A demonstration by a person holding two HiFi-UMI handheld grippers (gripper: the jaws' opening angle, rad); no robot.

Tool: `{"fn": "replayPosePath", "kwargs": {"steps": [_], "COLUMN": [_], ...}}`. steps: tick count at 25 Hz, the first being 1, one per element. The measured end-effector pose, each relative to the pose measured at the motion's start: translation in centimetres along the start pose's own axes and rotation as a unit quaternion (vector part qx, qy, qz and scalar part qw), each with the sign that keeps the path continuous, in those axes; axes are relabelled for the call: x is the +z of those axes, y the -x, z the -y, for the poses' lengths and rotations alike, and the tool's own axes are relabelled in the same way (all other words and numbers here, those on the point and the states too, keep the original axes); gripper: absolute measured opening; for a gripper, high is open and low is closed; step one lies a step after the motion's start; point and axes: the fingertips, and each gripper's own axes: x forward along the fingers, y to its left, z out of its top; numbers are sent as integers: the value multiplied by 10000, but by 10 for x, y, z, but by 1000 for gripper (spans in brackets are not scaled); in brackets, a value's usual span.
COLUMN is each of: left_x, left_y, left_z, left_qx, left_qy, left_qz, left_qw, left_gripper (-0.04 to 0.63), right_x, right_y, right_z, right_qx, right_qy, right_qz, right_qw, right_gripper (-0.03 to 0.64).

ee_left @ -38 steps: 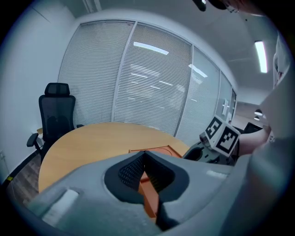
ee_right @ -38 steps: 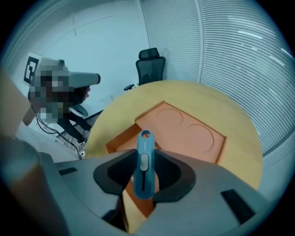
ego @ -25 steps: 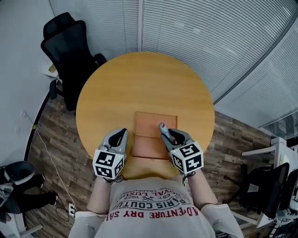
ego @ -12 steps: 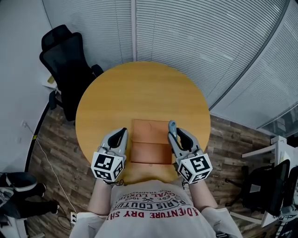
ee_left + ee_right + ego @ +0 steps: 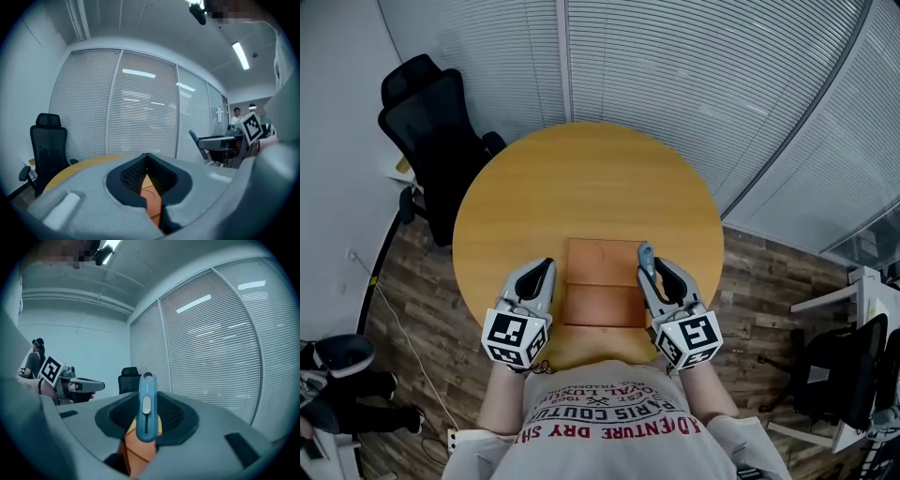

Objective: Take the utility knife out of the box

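An orange-brown box (image 5: 600,281) lies opened flat on the near part of a round wooden table (image 5: 581,187). My right gripper (image 5: 649,269) hangs at the box's right edge, shut on a blue utility knife (image 5: 645,253). In the right gripper view the knife (image 5: 146,408) stands upright between the jaws of that gripper (image 5: 147,403), slider facing me, with the box (image 5: 138,448) below. My left gripper (image 5: 546,269) floats just left of the box, shut and empty. Through the left gripper's (image 5: 146,155) closed tips a strip of the box (image 5: 152,204) shows.
A black office chair (image 5: 436,112) stands behind the table at the left. Another black chair (image 5: 839,375) and a white desk edge sit at the far right. Slatted blinds (image 5: 694,66) curve round the back. A cable (image 5: 394,319) trails on the wood floor at the left.
The right gripper has lifted the knife from over the box's middle to its right edge. Both grippers have risen slightly. Over the last half second almost nothing moved.
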Motion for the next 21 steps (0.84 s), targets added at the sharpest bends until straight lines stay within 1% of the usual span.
{"fn": "replayPosePath", "kwargs": {"steps": [8, 21], "left_x": [-3, -1], "left_y": [5, 6], "left_z": [-2, -1], "left_qx": [77, 57], "left_qy": [59, 57], "left_qz": [7, 24], "left_qw": [10000, 10000], "left_gripper": [-5, -5], "right_x": [-6, -5], "right_y": [1, -1], "right_z": [0, -11], "right_qx": [27, 114], "right_qy": [-144, -103], "right_qz": [-42, -20], "right_qw": [9999, 9999], "right_gripper": [129, 129]}}
